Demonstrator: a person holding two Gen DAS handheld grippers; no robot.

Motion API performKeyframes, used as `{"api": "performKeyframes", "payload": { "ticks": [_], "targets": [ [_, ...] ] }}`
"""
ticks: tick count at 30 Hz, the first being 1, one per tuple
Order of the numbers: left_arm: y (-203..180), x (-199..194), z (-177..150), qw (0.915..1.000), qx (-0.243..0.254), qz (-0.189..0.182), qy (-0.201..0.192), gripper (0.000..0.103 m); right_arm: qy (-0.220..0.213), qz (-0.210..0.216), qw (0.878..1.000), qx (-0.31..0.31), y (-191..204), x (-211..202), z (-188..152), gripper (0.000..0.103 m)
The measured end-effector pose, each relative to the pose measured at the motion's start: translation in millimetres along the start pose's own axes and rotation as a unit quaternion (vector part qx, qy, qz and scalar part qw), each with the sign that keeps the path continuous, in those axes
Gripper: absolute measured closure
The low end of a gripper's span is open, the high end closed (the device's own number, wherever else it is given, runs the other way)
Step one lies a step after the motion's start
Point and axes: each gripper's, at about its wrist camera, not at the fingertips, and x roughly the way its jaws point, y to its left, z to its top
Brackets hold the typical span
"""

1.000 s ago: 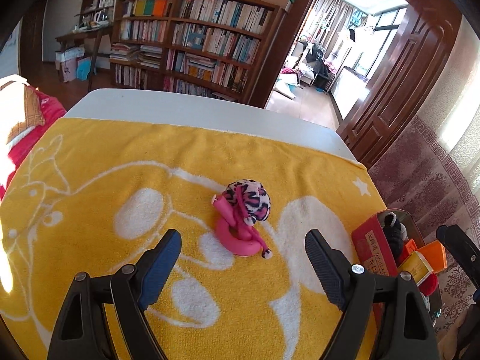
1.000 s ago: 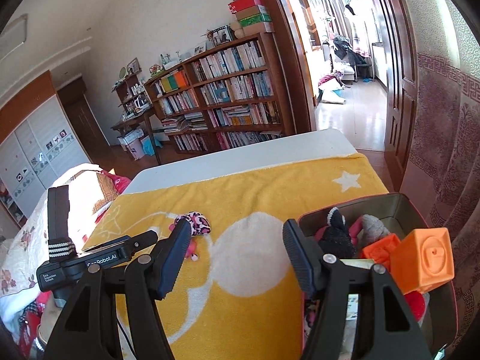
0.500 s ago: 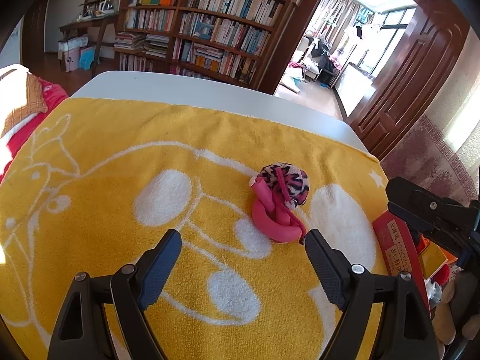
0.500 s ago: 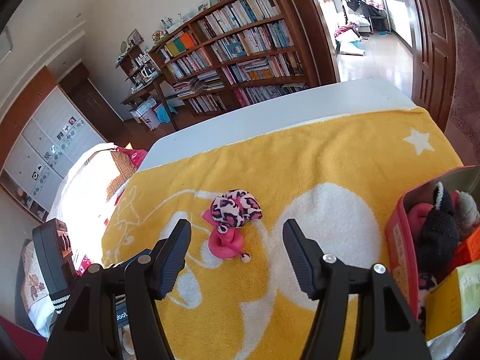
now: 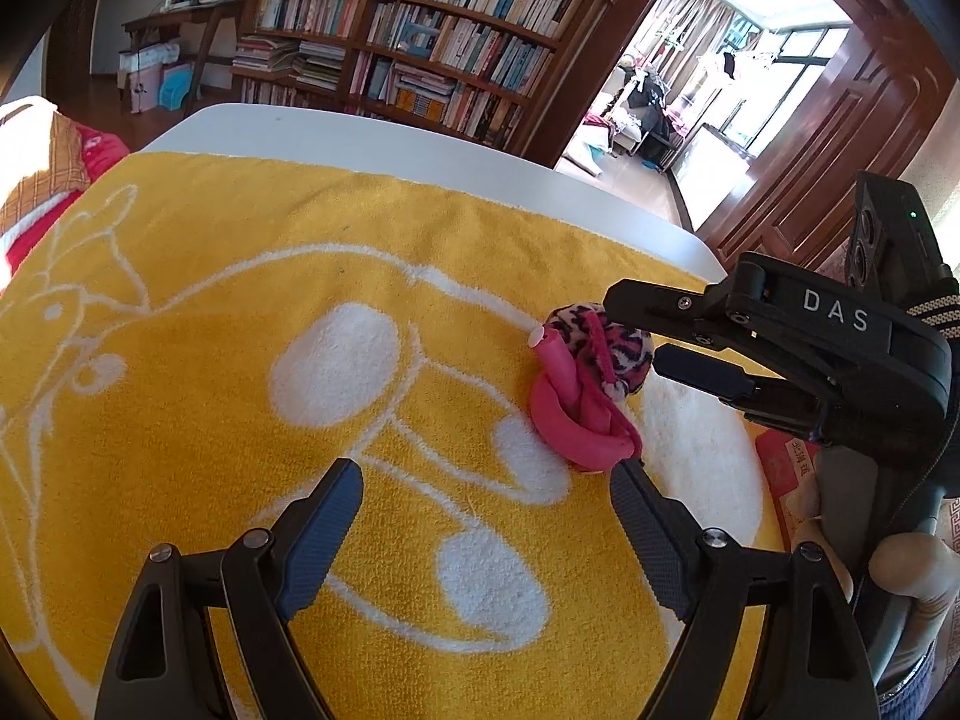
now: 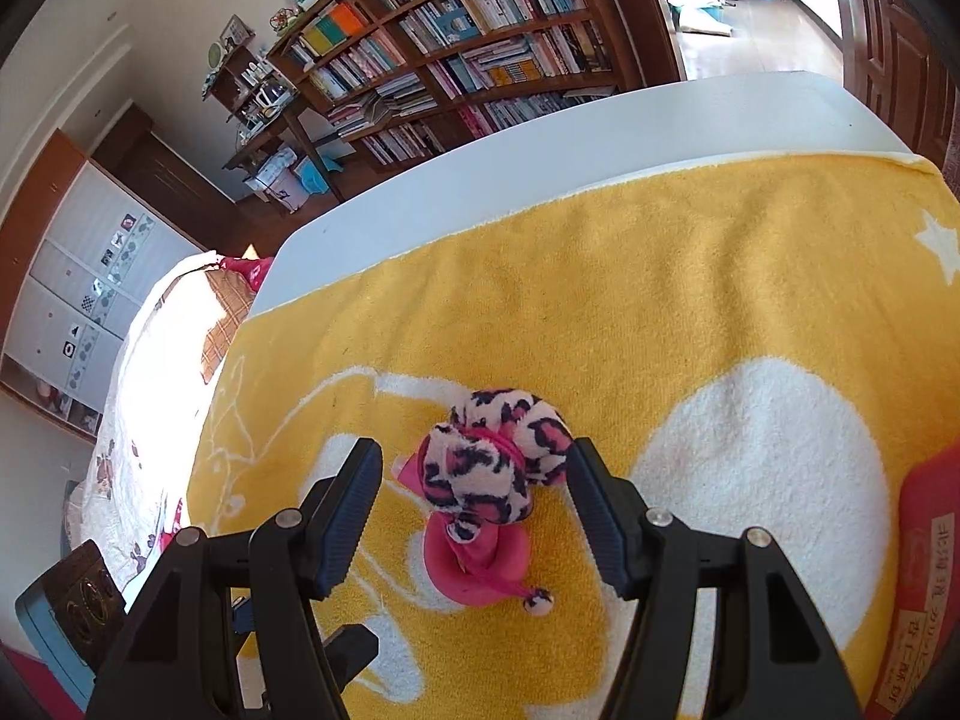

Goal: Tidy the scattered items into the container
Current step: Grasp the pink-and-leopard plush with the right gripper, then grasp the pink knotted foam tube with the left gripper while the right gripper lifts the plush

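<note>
A pink plush toy with a leopard-print part point(image 6: 486, 486) lies on the yellow towel point(image 6: 660, 300). My right gripper point(image 6: 474, 498) is open, its jaws standing on either side of the toy, not touching it. In the left wrist view the toy point(image 5: 585, 390) lies ahead and to the right, with the right gripper point(image 5: 642, 330) reaching over it from the right. My left gripper point(image 5: 486, 528) is open and empty, just short of the toy. The red container's edge point(image 6: 924, 570) shows at the right; its contents are hidden.
The towel covers a white table point(image 5: 360, 132) whose far edge faces a bookshelf point(image 5: 420, 48). A bed with a patterned cover point(image 6: 156, 372) lies to the left of the table. The container's red side point(image 5: 786, 468) shows behind the right gripper.
My right gripper has swung left from over the container and come down around the plush toy. My left gripper has shifted left, so the toy now sits further right in its view.
</note>
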Motion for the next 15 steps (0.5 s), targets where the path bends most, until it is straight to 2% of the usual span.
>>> {"api": "performKeyframes", "payload": {
  "ticks": [3, 9, 11, 15],
  "targets": [
    [-1, 1, 0, 1.0, 0.002, -0.001, 0.001, 0.017, 0.01, -0.006, 1.0, -0.001, 2, 12, 4, 0.035],
    [4, 4, -1, 1.0, -0.007, 0.002, 0.005, 0.017, 0.009, -0.049, 0.998, -0.023, 1, 16, 7, 0.037],
    [5, 6, -1, 0.9999, -0.008, 0.003, 0.007, 0.017, 0.008, -0.065, 0.997, -0.031, -2, 15, 5, 0.054],
    [1, 8, -3, 0.9999, -0.005, -0.005, 0.011, 0.017, 0.0, -0.052, 0.998, -0.017, -12, 1, 0, 0.06]
  ]
}}
